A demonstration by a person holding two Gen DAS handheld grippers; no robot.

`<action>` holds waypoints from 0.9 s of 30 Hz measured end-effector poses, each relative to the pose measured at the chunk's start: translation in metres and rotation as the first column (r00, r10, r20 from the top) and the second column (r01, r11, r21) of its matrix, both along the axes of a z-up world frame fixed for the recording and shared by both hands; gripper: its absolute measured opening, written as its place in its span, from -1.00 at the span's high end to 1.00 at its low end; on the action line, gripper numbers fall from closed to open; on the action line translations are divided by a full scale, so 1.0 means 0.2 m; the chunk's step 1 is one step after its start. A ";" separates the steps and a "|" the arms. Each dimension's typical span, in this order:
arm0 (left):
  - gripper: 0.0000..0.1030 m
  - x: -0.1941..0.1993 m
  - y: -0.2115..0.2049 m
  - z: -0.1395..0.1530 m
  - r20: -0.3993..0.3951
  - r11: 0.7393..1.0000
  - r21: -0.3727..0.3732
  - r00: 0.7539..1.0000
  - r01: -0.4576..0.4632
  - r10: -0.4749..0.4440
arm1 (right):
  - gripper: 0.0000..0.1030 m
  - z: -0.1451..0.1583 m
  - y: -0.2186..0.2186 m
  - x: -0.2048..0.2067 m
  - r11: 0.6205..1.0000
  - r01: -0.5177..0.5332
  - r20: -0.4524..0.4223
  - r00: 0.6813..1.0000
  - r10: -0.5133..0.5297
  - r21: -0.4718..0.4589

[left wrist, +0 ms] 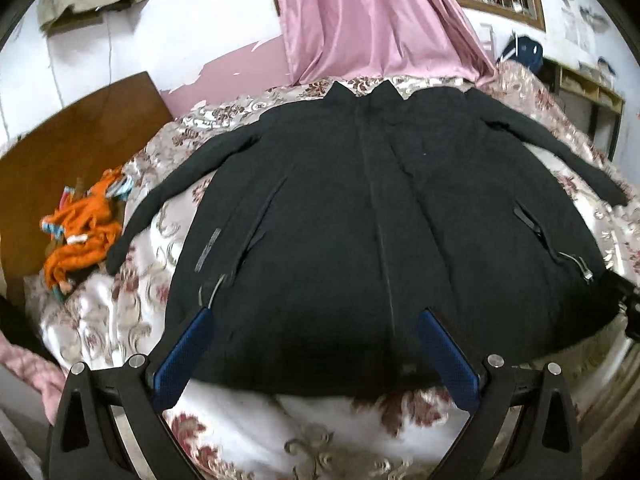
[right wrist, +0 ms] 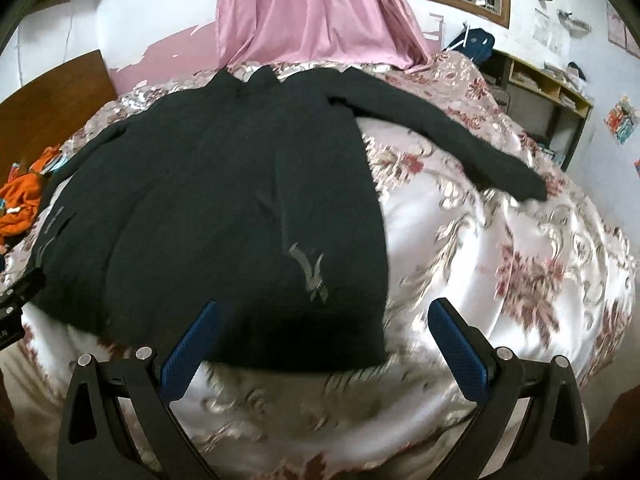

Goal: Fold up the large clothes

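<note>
A large black jacket (left wrist: 360, 208) lies flat and front-up on the floral bedspread (left wrist: 320, 432), collar away from me, both sleeves spread out. My left gripper (left wrist: 316, 320) is open and empty, hovering just above the jacket's hem near its middle. In the right wrist view the jacket (right wrist: 208, 200) fills the left half, its right sleeve (right wrist: 460, 140) stretched across the bedspread (right wrist: 520, 280). My right gripper (right wrist: 324, 312) is open and empty, over the jacket's lower right corner. Part of the right gripper shows at the left wrist view's right edge (left wrist: 628, 304).
An orange garment (left wrist: 84, 228) lies at the bed's left edge by a brown wooden headboard (left wrist: 80, 132). A pink curtain (left wrist: 372, 20) hangs behind the bed. A wooden shelf (right wrist: 548, 92) stands at the far right.
</note>
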State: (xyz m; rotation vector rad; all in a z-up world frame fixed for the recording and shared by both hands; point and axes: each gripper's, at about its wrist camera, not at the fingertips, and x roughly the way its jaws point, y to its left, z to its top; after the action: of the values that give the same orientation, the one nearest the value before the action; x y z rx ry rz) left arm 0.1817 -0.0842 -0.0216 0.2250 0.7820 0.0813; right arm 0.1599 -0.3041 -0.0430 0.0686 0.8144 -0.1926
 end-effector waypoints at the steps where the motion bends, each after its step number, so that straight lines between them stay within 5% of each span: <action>1: -0.99 0.04 -0.02 0.01 -0.009 1.000 0.014 1.000 0.004 -0.004 | -0.98 0.00 -0.02 0.04 1.000 0.005 0.002 1.000 -0.005 -0.002; 13: -0.99 0.41 -0.34 0.05 -0.020 0.990 0.079 0.993 0.119 -0.118 | -0.98 0.07 -0.51 0.38 0.970 0.238 0.187 0.952 -0.244 0.055; 18: -0.99 0.53 -0.47 0.04 -0.021 0.981 0.133 0.990 0.142 -0.140 | -0.98 0.05 -0.72 0.65 0.951 0.307 0.186 0.934 -0.307 0.029; 24: -0.99 0.72 -0.60 -0.01 -0.002 0.969 0.179 0.985 0.168 -0.170 | -0.98 -0.02 -0.98 0.94 0.909 0.384 0.149 0.901 -0.407 0.163; 27: -0.99 0.87 -0.68 0.00 0.011 0.974 0.144 0.984 0.175 -0.178 | -0.98 -0.14 -1.09 1.00 0.881 0.406 0.100 0.893 -0.439 0.243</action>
State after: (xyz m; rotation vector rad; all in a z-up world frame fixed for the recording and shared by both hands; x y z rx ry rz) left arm 0.3548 -0.2207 -0.0223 0.4280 0.7297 -0.0282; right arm 0.3602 -0.5221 -0.0719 0.4670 0.6555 -0.5077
